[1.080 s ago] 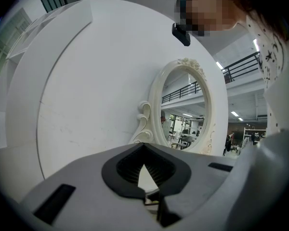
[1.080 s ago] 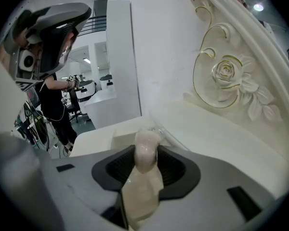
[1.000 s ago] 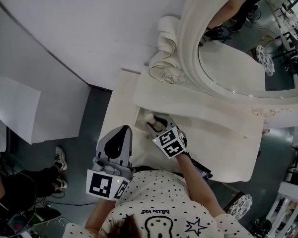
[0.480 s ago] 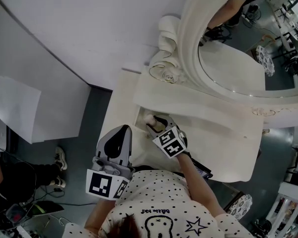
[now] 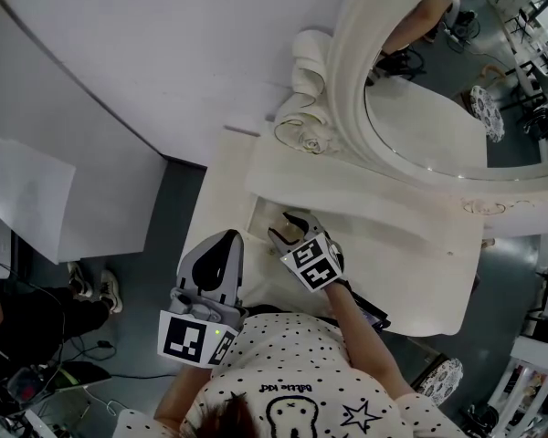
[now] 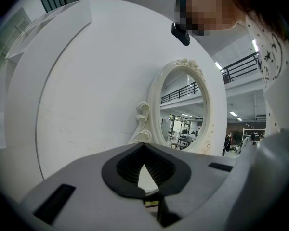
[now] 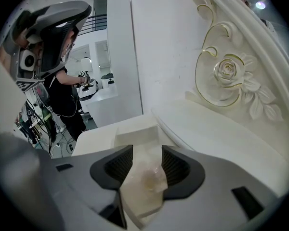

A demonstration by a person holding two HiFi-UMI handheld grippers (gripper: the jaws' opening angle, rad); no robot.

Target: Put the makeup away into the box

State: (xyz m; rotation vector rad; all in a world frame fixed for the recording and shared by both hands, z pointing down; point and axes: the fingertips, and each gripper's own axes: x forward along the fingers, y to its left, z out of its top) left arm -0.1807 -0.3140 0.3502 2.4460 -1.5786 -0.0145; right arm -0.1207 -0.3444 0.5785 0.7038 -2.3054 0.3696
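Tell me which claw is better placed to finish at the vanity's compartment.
Right. The right claw sits over the compartment, jaws just opened, a pale item between them; the left claw hangs back, shut.

Oval mirror [image 5: 429, 117] stands at back of dressing table [image 5: 393, 254]; box [image 5: 267, 215] sits recessed in table's left end, before scroll carving [image 5: 306, 130].

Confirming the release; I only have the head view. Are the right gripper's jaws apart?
Observer: Yes, the right gripper stands open in its own view; its jaws have just been opening.
Operator: Anything between them?
Observer: A pale glossy item lies low between the pads, apparently in the compartment; no pad seems to press it.
Operator: Left gripper?
Observer: The left gripper is shut and empty, aimed at the mirror.
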